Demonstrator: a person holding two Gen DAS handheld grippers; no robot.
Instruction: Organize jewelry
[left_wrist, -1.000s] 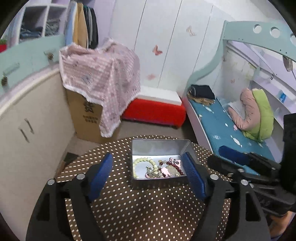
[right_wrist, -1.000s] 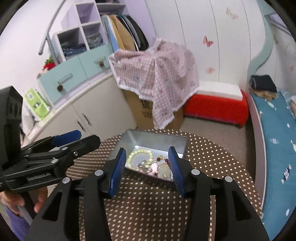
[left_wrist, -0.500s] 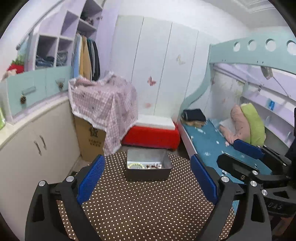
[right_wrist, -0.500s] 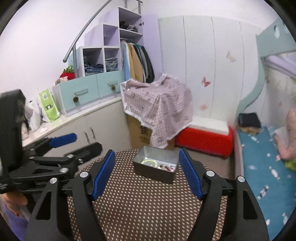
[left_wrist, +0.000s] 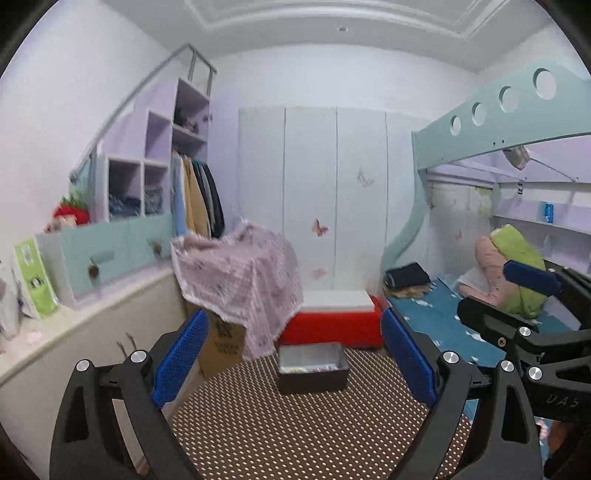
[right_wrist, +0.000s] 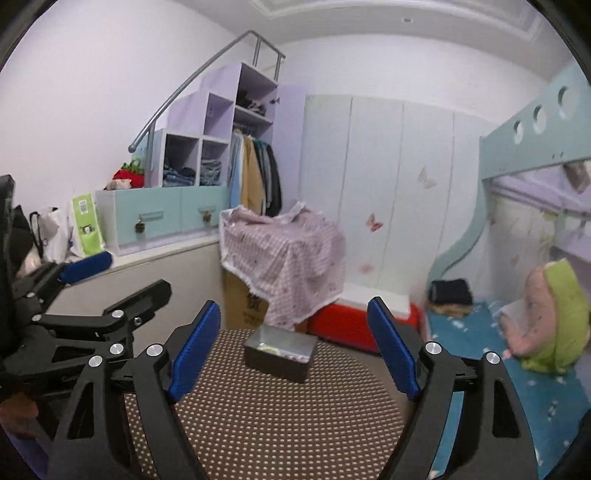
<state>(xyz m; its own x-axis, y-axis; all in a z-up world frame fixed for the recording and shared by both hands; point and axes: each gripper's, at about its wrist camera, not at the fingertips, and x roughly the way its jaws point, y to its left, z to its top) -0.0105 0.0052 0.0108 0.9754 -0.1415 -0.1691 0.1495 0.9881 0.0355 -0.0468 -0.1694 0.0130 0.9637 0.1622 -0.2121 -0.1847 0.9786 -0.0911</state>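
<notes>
While the metal tin (left_wrist: 312, 365) stands on the far part of the round table (left_wrist: 295, 435), a little jewelry (left_wrist: 309, 367) shows inside it as pale and coloured bits, too small to tell apart. In the right wrist view the same tin (right_wrist: 280, 352) sits with one corner turned toward the camera, and it stands alone on the brown cloth with white dots.

Nearer to the camera, the left gripper (left_wrist: 291, 363) is spread wide, its blue pads on both sides of the tin in the picture but well short of it, and it holds nothing. The right gripper (right_wrist: 293, 354) has its jaws opening at this moment, and nothing is between them; the tin lies farther out on the table. Each gripper also shows at the edge of the other's view.

Behind the table stand a cardboard box (left_wrist: 223, 341) under a pink checked cloth (left_wrist: 240, 280) and a red bench (left_wrist: 330, 326) with a white top. On the right is a bed (left_wrist: 436, 317) with a blue sheet, and on the left a white cabinet (right_wrist: 159, 269) with shelves above it.
</notes>
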